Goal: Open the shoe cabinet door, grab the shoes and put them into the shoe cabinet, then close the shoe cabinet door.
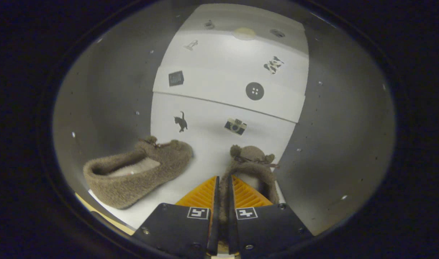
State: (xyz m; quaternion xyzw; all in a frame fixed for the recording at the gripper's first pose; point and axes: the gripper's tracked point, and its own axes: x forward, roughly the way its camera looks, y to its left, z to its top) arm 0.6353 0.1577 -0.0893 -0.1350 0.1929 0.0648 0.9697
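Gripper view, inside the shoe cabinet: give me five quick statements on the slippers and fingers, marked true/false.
1. The gripper is shut on the right slipper, pinching its fuzzy rim between both fingers. True.
2. The left slipper is also held by the fingers. False: it lies free on the white panel, off to the left of the fingers.
3. Both slippers are brown and fuzzy. True.
4. The white panel beyond the slippers is plain. False: it carries small stickers, among them a cat sticker, a camera sticker and a button sticker.
5. The two slippers are stacked. False: they sit apart, side by side.
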